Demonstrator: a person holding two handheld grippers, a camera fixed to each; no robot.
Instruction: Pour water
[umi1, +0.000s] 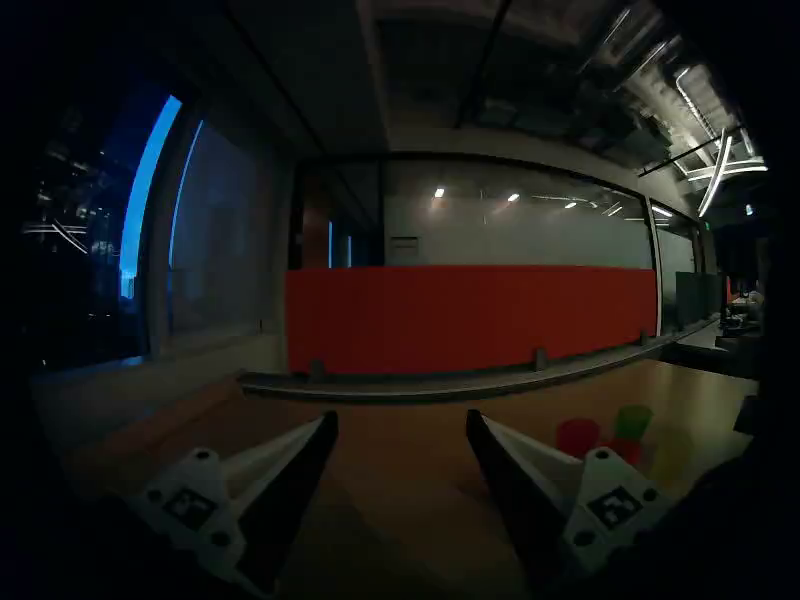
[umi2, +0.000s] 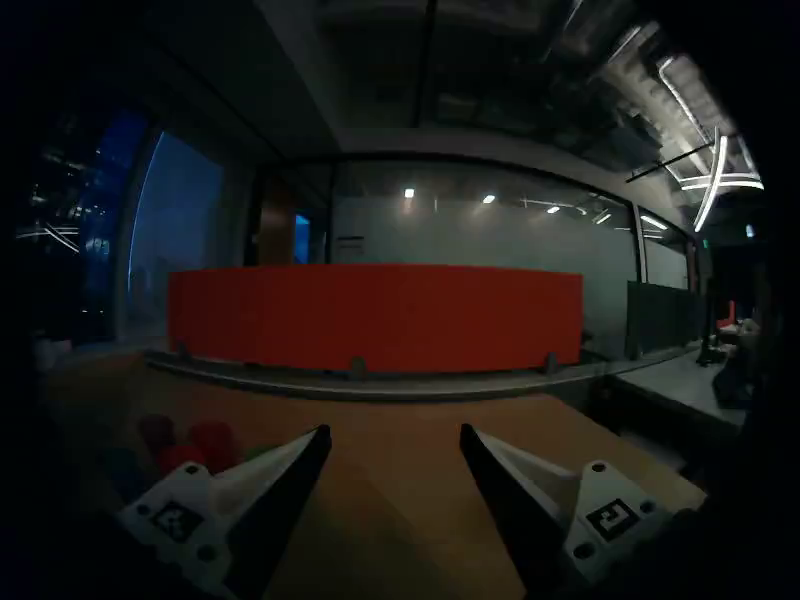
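Observation:
My left gripper is open above a wooden table, with nothing between its fingers. To its right in the left gripper view stand a red cup and a green cup, with a yellowish cup beside them. My right gripper is open too and holds nothing. In the right gripper view the same group of cups sits low on the left: a red cup, a darker red cup, and a bit of green behind the left finger. The room is dim.
A red partition stands along the table's far edge, with glass walls behind it. Dark windows fill the left side. Another desk with dark objects lies to the right.

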